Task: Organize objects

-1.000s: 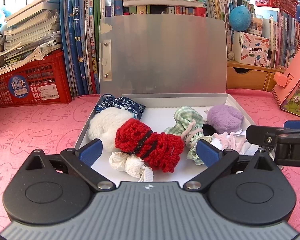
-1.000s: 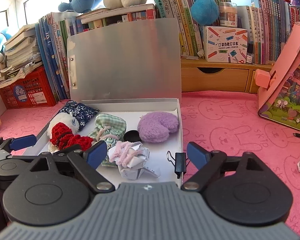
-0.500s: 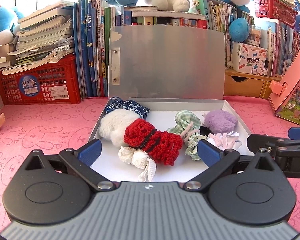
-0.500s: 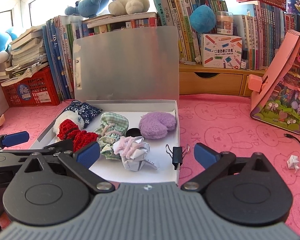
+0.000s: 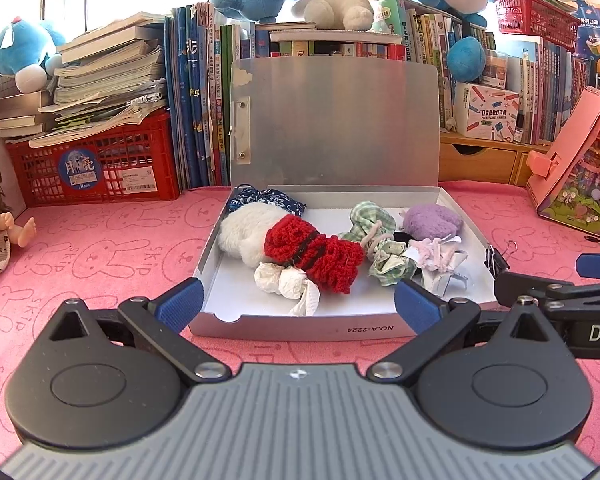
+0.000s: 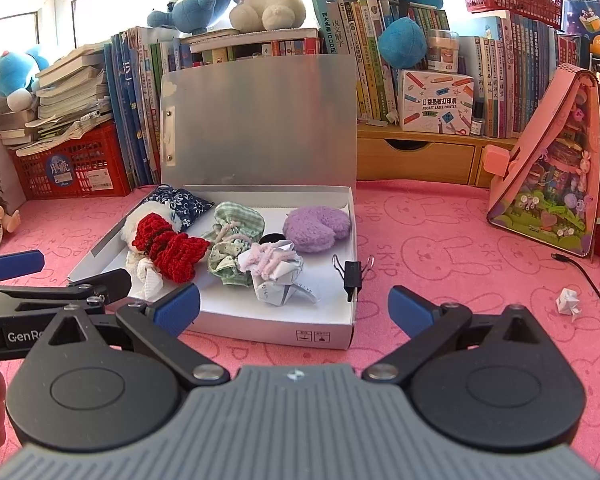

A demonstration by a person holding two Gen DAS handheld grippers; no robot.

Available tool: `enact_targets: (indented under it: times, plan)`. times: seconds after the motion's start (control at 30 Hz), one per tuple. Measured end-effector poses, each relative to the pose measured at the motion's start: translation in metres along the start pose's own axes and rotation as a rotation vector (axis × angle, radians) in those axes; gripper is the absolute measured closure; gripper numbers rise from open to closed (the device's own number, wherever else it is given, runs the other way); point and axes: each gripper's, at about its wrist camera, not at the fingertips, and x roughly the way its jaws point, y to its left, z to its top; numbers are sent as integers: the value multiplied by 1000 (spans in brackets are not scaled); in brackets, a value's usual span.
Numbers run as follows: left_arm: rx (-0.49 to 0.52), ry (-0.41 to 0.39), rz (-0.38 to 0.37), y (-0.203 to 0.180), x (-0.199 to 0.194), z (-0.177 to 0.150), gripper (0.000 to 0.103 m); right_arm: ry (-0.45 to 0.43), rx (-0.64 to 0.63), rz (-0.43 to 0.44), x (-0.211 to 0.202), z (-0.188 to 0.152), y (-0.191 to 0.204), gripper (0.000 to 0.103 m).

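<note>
Both the left gripper (image 5: 296,304) and right gripper (image 6: 294,306) hover before the box (image 6: 260,326), angled downward, fingers spread wide and empty.

White box (image 6: 276,326) sits open, lid upright, stuffed with soft bits: red knit piece (image 6: 168,246), green checked scrunchie (image 6: 236,224), purple fuzzy pad (image 6: 316,226). Black binder clip (image 6: 353,274) pinches its right wall.

Bright window (image 5: 60,4) light falls over crowded bookshelves (image 6: 520,68), a wooden drawer unit (image 6: 416,160) and pink rabbit-print tablecloth (image 6: 440,240).
</note>
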Motion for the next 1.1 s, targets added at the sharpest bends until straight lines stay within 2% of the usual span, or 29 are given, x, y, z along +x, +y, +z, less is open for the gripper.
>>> enact_targets:
  times: [0.2,0.4,0.6,0.83,1.1]
  plan:
    - [11,0,11,2,-16,-19,0,10,-2,-6,-9,-17,2,0]
    - [-18,28,15,8,-29,-44,0,18,-9,-5,-20,-40,7,0]
    - [35,33,53,5,-37,-70,0,45,-7,-23,-25,-66,11,0]
    - [42,50,54,6,-42,-87,0,86,-13,-42,-24,-91,15,0]
    - [39,105,72,7,-38,-101,0,116,-7,-50,-21,-106,16,0]
